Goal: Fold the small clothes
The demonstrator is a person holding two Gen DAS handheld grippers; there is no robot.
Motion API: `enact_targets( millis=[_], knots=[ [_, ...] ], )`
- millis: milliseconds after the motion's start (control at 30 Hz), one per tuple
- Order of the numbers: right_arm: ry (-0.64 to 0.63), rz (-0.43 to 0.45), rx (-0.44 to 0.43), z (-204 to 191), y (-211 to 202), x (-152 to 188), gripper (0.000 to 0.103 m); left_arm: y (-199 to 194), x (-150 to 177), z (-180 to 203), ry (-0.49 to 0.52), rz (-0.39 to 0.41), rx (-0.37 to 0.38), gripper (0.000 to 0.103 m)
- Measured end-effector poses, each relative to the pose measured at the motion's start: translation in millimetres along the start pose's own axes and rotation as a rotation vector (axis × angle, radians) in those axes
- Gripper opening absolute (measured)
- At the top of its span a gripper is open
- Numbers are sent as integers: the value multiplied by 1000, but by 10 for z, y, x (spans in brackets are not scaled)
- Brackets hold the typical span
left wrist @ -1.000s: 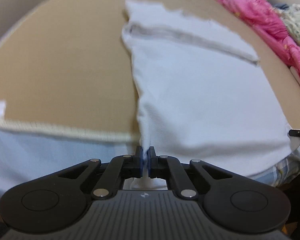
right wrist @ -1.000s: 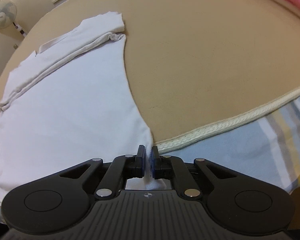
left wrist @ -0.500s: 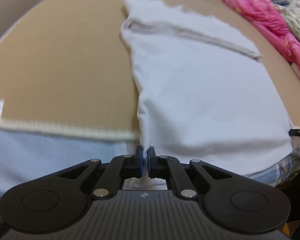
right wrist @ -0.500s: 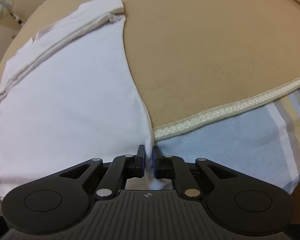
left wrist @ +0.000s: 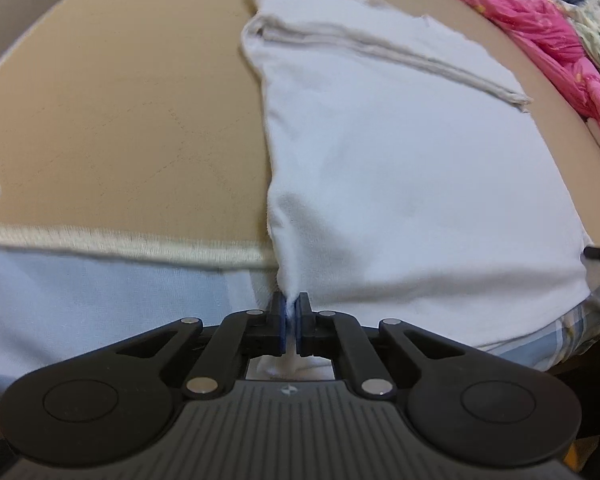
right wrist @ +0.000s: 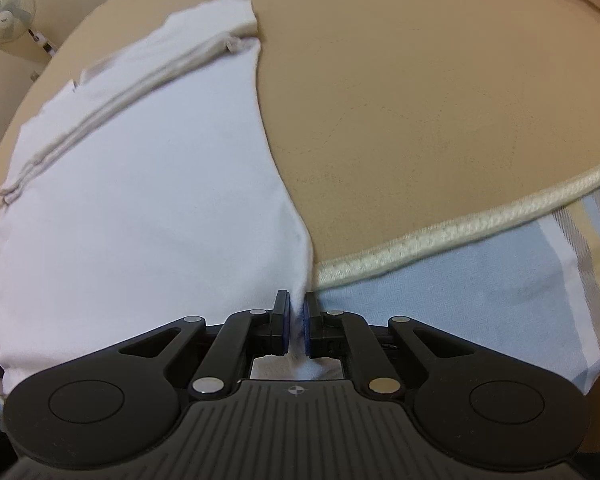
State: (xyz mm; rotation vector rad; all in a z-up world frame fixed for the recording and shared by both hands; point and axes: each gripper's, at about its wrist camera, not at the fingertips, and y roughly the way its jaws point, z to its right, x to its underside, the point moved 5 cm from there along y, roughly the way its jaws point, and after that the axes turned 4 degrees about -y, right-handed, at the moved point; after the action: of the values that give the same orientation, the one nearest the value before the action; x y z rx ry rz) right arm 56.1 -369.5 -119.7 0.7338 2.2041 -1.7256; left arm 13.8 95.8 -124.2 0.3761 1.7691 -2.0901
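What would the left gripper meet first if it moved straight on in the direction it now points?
Probably the white garment itself: the left gripper is shut on its near corner, and the cloth spreads ahead over the tan mat. Depth is unclear.

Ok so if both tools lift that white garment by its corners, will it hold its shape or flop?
Likely floppy: the white garment puckers into soft creases where the left tool pinches it. It probably sags between the left tool and the right tool, since only thin cloth spans the corners. It looks light, lying flat on the tan mat.

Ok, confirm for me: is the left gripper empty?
No, the left gripper is shut on a near corner of the white garment.
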Motion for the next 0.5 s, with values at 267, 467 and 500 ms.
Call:
enact_targets(
  millis=[267, 467, 500],
  knots=[
    [49, 249, -163, -148, -823, -335, 5, -571, -258, 84, 11, 157, 103, 3],
    [48, 373, -260, -119, -1382, -282, 4, -1278, -275, 3, -13, 304, 215, 2],
    [54, 391, -286, -100, -1500, -221, 4, -1404, -240, -26, -19, 322, 227, 2]
  ],
)
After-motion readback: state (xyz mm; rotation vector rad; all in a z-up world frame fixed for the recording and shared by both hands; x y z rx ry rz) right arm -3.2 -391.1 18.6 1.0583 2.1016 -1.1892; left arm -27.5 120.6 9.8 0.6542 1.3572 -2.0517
